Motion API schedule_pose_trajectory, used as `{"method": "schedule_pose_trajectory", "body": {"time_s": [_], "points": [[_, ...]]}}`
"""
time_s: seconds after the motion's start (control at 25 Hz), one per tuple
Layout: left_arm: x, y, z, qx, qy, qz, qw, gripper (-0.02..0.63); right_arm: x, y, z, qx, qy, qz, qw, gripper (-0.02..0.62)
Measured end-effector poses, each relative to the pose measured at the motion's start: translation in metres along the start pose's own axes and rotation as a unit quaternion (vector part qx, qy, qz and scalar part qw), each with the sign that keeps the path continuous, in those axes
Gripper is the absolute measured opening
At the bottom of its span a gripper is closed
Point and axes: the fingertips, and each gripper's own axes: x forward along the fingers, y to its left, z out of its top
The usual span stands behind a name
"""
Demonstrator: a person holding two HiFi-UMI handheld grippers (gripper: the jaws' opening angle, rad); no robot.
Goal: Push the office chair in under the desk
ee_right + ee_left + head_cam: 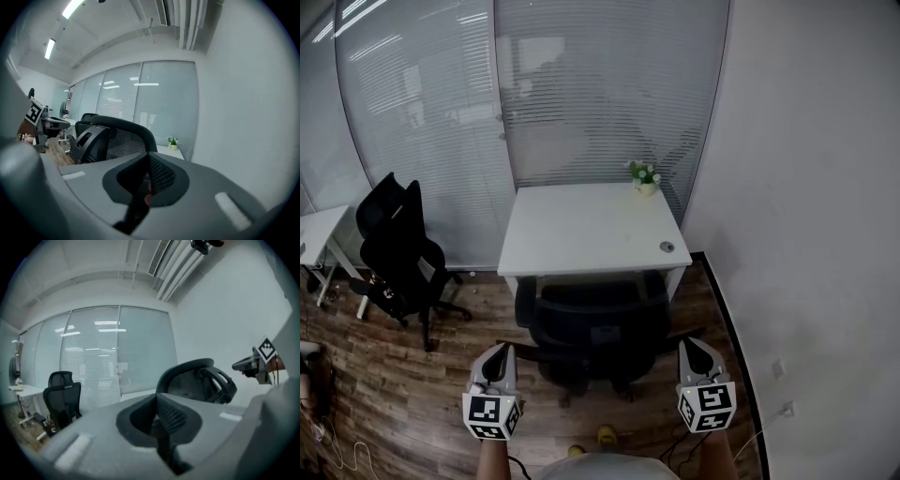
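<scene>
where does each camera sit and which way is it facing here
Head view: on the person's head, looking steeply down at the desk, the office chair, the left gripper, the right gripper and the forearms.
Left gripper view: on the left gripper, along its shut jaws at the chair's back and the glass wall; the right gripper shows at right.
Right gripper view: on the right gripper, along its shut jaws at the chair's back and the plant; the left gripper shows at left.
Shared: all three show the office chair.
</scene>
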Motion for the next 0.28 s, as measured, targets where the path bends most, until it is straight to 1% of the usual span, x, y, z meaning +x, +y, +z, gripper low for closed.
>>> {"method": "schedule_pose_trajectory", "body": {"time_s": [0.28], "points": [[0.0064,-0.0006,0.0033,0.012,0.000,-0.003,0.9999,-0.002,0.0112,-0.0007,0.0026,-0.023,0.006,0.008,1.000,0.002]]}}
